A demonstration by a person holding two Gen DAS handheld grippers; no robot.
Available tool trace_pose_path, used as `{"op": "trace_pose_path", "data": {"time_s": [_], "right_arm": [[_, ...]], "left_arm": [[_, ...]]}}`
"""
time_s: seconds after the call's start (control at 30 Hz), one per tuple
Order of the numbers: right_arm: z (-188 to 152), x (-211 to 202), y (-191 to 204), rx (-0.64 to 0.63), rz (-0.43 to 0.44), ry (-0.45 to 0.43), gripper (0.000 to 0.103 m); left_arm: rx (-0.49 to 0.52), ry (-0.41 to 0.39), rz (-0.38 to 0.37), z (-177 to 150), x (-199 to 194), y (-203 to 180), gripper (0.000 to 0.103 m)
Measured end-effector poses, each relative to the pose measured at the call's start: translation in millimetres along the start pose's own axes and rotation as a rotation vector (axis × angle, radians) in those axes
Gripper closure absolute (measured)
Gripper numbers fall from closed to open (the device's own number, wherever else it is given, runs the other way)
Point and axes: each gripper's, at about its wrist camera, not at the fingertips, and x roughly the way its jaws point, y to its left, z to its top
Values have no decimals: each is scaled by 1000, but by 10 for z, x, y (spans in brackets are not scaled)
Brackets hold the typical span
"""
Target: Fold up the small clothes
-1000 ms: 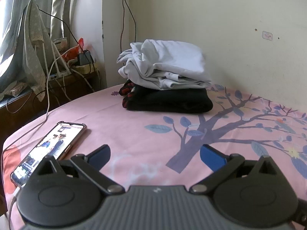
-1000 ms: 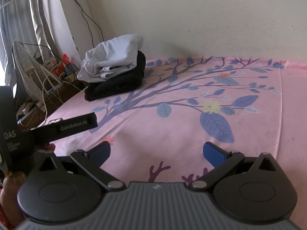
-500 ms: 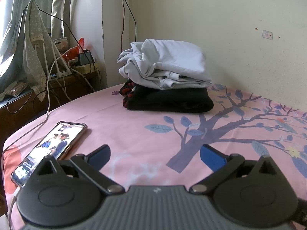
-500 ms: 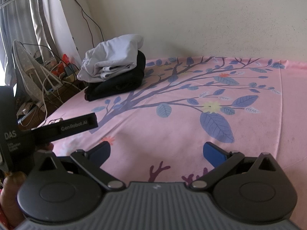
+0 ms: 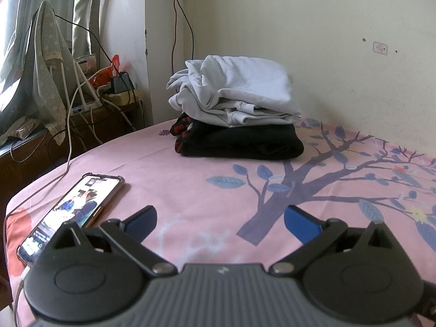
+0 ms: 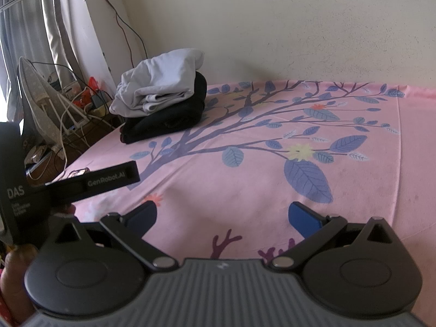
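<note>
"GenRobot.AI" and "DAS" on the left gripper (image 6: 41, 188).

Bed sheet (image 5: 169, 163): pink, printed with a dark purple branching tree, blue leaves, a few small yellow and orange-red flowers.
Folded top garment (image 5: 239, 92): pale grey-white, plain.
Folded bottom garment (image 5: 245, 143): black, with red-and-black patterned trim at its left end.
Left gripper (image 5: 220, 219): black body, ribbed grey housing, blue finger pads.
Right gripper (image 6: 223, 218): same black, grey and blue.
Phone (image 5: 73, 209): lit multicoloured screen, copper-toned edge.
Wall (image 5: 313, 27): cream.
Curtain (image 5: 81, 13): grey.
</note>
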Motion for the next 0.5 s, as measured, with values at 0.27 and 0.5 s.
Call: {"op": "trace_pose_path", "data": {"time_s": [0.27, 0.5], "right_arm": [[0, 1, -1, 0, 0, 0, 6], [0, 2, -2, 0, 0, 0, 6]], "left_arm": [[11, -3, 1, -4, -11, -9, 0], [17, -4, -1, 0, -15, -15, 0]]}}
